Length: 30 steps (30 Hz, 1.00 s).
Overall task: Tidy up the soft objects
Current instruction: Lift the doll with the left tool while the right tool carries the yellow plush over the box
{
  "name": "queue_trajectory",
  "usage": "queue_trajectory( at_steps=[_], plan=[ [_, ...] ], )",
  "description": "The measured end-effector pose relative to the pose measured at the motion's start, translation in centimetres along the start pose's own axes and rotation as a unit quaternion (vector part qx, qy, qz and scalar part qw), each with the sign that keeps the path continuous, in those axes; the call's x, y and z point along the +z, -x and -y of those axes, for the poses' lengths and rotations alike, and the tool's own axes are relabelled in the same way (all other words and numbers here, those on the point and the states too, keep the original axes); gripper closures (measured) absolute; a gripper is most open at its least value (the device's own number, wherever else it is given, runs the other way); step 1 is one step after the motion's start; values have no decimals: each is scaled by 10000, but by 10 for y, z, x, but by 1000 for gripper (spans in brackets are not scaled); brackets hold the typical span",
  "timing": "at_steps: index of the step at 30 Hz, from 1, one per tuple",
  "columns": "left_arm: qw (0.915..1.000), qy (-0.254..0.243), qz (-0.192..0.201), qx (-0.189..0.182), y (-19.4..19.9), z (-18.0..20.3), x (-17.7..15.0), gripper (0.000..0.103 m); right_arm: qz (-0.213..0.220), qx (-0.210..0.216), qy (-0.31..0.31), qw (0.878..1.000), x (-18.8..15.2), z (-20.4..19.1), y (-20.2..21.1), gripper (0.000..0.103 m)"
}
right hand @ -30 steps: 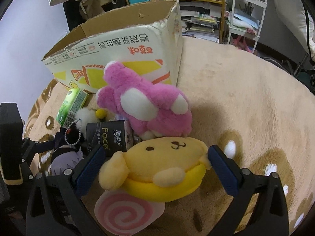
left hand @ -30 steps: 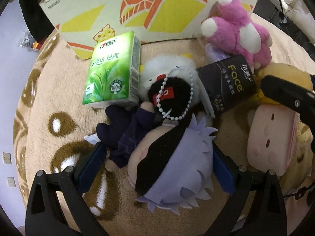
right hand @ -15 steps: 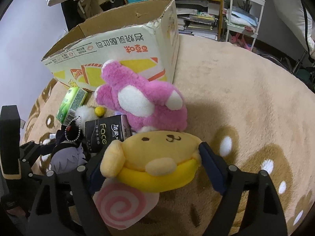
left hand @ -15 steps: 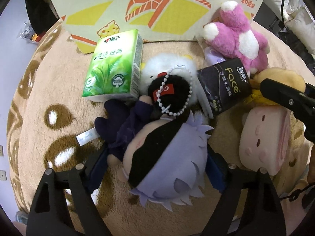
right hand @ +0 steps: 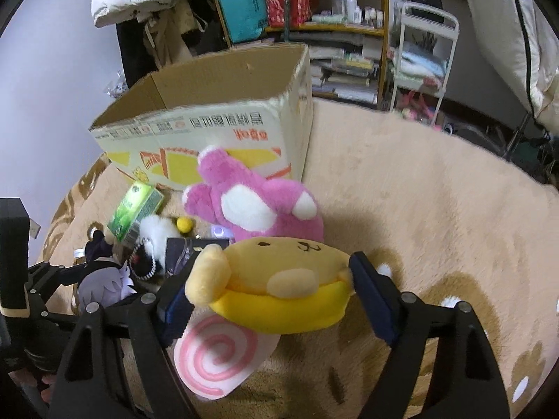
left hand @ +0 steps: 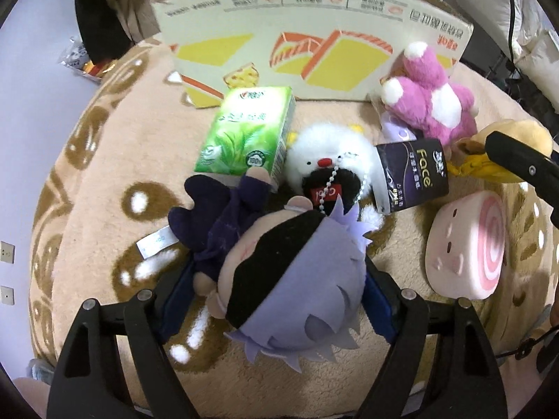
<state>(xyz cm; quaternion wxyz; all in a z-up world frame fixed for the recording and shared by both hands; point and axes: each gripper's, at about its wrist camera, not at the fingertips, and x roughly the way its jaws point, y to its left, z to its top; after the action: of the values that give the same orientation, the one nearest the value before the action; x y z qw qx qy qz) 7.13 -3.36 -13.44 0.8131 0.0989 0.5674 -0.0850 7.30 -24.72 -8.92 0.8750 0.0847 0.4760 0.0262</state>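
Note:
My left gripper [left hand: 279,279] is shut on the head of a doll [left hand: 290,286] with lavender hair, a black blindfold and a dark purple body; both pads press its sides. The jaws of my right gripper [right hand: 272,276] are closing, and both pads squeeze a yellow dog plush [right hand: 279,265] held just above a pink swirl roll cushion [right hand: 216,352]. A pink and white plush [right hand: 258,202] lies behind it. A green tissue pack [left hand: 241,136], a white fluffy plush [left hand: 325,153] and a black "Face" tissue pack [left hand: 412,174] lie past the doll.
An open cardboard box [right hand: 209,125] stands on the tan rug [right hand: 436,192] behind the pile. Shelves, a white cart and hanging clothes line the far wall. The rug's right side holds no objects.
Both grippers narrowed onto their plush toys and rose a little. The doll's head and the yellow plush have come up with them, and the box's opening now shows in the right view.

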Motion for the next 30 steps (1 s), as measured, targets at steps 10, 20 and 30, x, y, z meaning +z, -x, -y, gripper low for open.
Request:
queue_trajectory(
  at_steps=[10,20,30],
  plan=[
    [9964,388,707,272,48,-9,-1,20,982,-217,290,9945,3,-12,47,17],
    [9740,394,2147,598,103,-14,0,20,1869,-308,398,9811,8,-19,84,17],
    [9477,145,3106,715,147,-10,6,20,2300,-197,502,9717,29,-26,105,17]
  ],
)
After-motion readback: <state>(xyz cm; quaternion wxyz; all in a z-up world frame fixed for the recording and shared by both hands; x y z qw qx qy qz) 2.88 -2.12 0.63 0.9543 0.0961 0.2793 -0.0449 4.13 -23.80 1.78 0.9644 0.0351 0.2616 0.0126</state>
